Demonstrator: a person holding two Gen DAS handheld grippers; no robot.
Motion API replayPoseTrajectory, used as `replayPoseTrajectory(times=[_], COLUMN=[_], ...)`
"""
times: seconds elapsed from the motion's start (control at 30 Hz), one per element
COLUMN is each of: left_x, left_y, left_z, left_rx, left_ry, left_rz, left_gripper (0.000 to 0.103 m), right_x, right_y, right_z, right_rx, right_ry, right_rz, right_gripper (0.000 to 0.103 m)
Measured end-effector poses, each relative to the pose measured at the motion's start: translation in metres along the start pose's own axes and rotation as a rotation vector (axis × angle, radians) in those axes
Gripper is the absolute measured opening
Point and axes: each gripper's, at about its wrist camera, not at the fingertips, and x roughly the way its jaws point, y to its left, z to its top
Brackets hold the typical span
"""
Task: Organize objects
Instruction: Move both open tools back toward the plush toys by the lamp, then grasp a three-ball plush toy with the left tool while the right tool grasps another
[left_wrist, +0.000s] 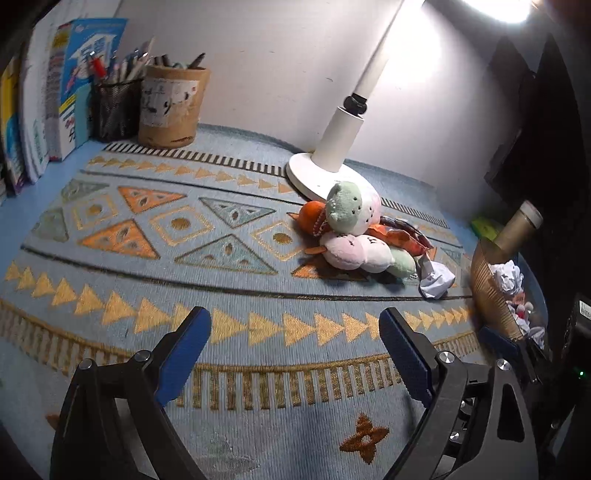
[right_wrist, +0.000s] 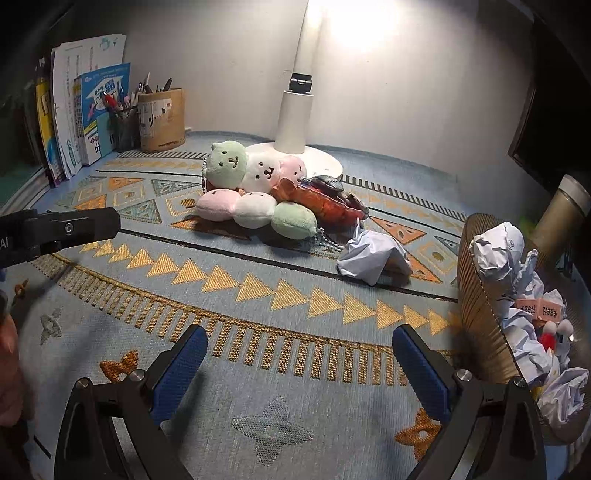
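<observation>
Right wrist view: crumpled paper ball (right_wrist: 373, 254) beside ribbed basket (right_wrist: 480, 295).

You've got a plain white wall (right_wrist: 406, 110) behind the table, which is covered by a blue patterned mat (left_wrist: 221, 288). A white desk lamp (left_wrist: 343, 140) stands at the back, lit, its glare hitting the wall.

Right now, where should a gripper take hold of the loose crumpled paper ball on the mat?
Probably across the crumpled paper ball's bunched middle, coming from above on the near side. It lies alone on the mat, clear of the plush toys and the basket, and its creases should squash between the pads.
</observation>
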Motion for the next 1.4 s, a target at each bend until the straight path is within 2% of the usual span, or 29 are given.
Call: replayPoseTrajectory(times=[0.1,0.17,0.23,0.4,0.43,0.53,0.57,0.6,0.67,0.73,0.87,0.9,1.0,1.1,1.2,1.23,1.27,1.3,1.37,1.4], left_x=[0.002,0.022,0.05,0.103,0.109,0.118,0.119,0.117,0.11,0.101,0.067,0.056,0.023,0.006,-0.001,-0.002,-0.002,-0.002,0.0,0.002], left_y=[-0.018,-0.025,-0.028,-0.03,-0.032,-0.033,-0.032,-0.031,-0.026,-0.015,0.011,0.02,0.049,0.074,0.084,0.085,0.084,0.082,0.08,0.08], left_z=[0.047,0.072,0.088,0.101,0.102,0.1,0.098,0.097,0.096,0.094,0.077,0.071,0.047,0.019,-0.001,-0.005,-0.008,-0.01,-0.012,-0.011], left_rx=[0.122,0.181,0.215,0.237,0.246,0.25,0.244,0.246,0.224,0.156,0.071,0.044,-0.035,-0.097,-0.1,-0.093,-0.077,-0.052,0.003,0.019], left_ry=[0.0,0.025,0.08,0.185,0.201,0.22,0.226,0.211,0.213,0.229,0.209,0.202,0.191,0.219,0.217,0.22,0.225,0.225,0.218,0.22], left_rz=[-0.034,-0.052,-0.08,-0.138,-0.15,-0.174,-0.184,-0.177,-0.206,-0.236,-0.204,-0.197,-0.138,-0.087,-0.063,-0.065,-0.051,-0.021,0.042,0.054], left_gripper=[0.092,0.092,0.091,0.09,0.085,0.059,0.051,0.049,0.027,0.027,0.027,0.027,0.027,0.027,0.028,0.03,0.039,0.043,0.059,0.062], right_x=[0.004,0.014,0.031,0.064,0.069,0.074,0.075,0.075,0.072,0.064,0.035,0.026,0.015,0.035,0.058,0.066,0.074,0.08,0.088,0.091], right_y=[-0.011,-0.015,-0.015,-0.013,-0.015,-0.011,-0.008,-0.005,0.002,0.013,0.038,0.042,0.035,0.005,-0.02,-0.023,-0.025,-0.028,-0.028,-0.027], right_z=[0.028,0.044,0.056,0.065,0.065,0.072,0.075,0.076,0.075,0.071,0.059,0.055,0.051,0.062,0.068,0.07,0.071,0.073,0.076,0.077], right_rx=[0.063,0.1,0.119,0.132,0.131,0.096,0.082,0.071,0.05,0.027,-0.057,-0.082,-0.1,0.034,0.14,0.152,0.16,0.168,0.181,0.182], right_ry=[-0.008,0.002,0.039,0.074,0.078,0.057,0.052,0.052,0.048,0.04,0.022,0.007,-0.024,0.022,0.074,0.098,0.12,0.136,0.15,0.158], right_rz=[0.079,0.154,0.191,0.123,0.116,0.107,0.122,0.145,0.228,0.3,0.42,0.417,0.311,0.306,0.287,0.264,0.254,0.261,0.276,0.295], right_gripper=[0.1,0.1,0.1,0.1,0.1,0.1,0.1,0.1,0.1,0.1,0.1,0.1,0.1,0.1,0.1,0.1,0.1,0.1,0.1,0.1])
